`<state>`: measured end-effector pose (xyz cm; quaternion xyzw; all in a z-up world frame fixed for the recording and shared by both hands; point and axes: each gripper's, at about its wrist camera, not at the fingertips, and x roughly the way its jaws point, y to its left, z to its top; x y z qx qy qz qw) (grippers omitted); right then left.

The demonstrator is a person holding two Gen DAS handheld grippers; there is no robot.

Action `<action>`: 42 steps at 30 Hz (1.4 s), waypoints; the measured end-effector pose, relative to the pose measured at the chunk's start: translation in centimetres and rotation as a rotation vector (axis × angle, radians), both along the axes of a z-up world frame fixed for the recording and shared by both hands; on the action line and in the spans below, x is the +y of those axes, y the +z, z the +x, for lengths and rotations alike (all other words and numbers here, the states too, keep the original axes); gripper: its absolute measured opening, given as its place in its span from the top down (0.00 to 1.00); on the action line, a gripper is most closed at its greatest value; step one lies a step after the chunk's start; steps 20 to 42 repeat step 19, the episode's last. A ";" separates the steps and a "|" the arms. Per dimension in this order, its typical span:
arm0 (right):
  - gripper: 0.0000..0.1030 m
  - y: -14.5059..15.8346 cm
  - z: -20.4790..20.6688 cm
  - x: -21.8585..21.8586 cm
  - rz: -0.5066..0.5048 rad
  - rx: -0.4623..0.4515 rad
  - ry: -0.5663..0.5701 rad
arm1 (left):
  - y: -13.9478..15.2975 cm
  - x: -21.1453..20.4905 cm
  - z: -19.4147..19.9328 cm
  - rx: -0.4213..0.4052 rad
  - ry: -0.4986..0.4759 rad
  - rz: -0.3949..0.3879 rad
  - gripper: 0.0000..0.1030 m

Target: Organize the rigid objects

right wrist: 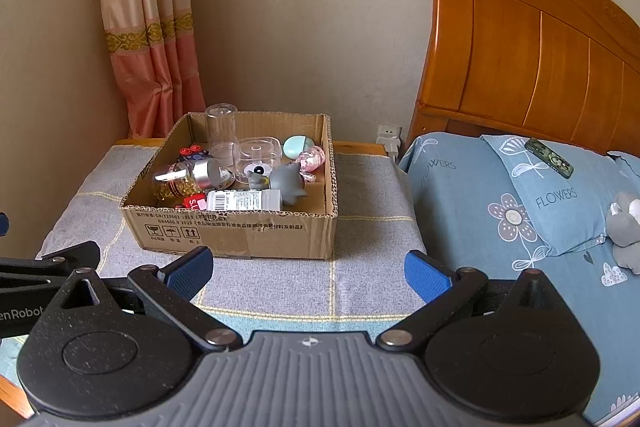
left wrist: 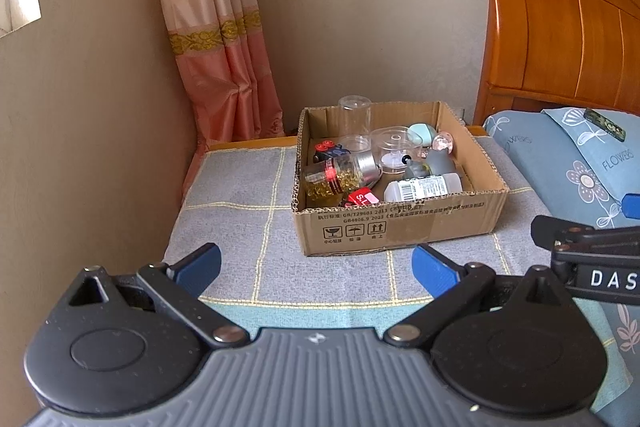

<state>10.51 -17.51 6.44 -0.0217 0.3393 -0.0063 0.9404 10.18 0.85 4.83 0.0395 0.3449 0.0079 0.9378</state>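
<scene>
Curtain (left wrist: pixel 224 39): hangs in the room corner at far left, behind the work surface; plays no part in the task.
Grey checked cloth (left wrist: pixel 240 195): covers the low surface beside the bed and carries the box.
Left gripper (left wrist: pixel 316 263): jaws spread wide, nothing between the blue pads (left wrist: pixel 200 267); held back from the box, apparently at rest or awaiting a first reach.
Cardboard box (left wrist: pixel 400 231): open-topped, on the cloth, in front of both grippers; it serves as the collecting container, and the rigid objects lie loosely heaped inside it.
Box contents, left to right: jar of yellow capsules (left wrist: pixel 332 179) on its side with a silver cap; clear tall cylinder (left wrist: pixel 354 115) upright at the back wall; clear round tub (left wrist: pixel 394 151); white labelled bottle (left wrist: pixel 424 187) lying along the front wall; grey figurine (right wrist: pixel 286 181); pale green egg shape (left wrist: pixel 420 134); pink clear piece (left wrist: pixel 442 141) (exact nature cannot be told).
Right gripper (right wrist: pixel 308 269): likewise wide open and empty, level with the left one.
Pillow (right wrist: pixel 552 195): on the bed at right, with a dark patterned flat object (right wrist: pixel 548 157) lying on top, outside the box.
Headboard (right wrist: pixel 532 55): wooden, behind the pillow.
</scene>
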 end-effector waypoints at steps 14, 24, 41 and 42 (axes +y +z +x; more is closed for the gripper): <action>0.00 -0.1 -0.1 0.0 0.003 -0.001 0.000 | 0.0 0.0 -0.1 0.000 0.001 -0.002 0.02; 0.00 0.0 -0.1 0.0 0.003 -0.002 0.000 | 0.0 0.0 -0.1 0.001 0.002 -0.002 0.02; 0.00 0.0 -0.1 0.0 0.003 -0.002 0.000 | 0.0 0.0 -0.1 0.001 0.002 -0.002 0.02; 0.00 0.0 -0.1 0.0 0.003 -0.002 0.000 | 0.0 0.0 -0.1 0.001 0.002 -0.002 0.02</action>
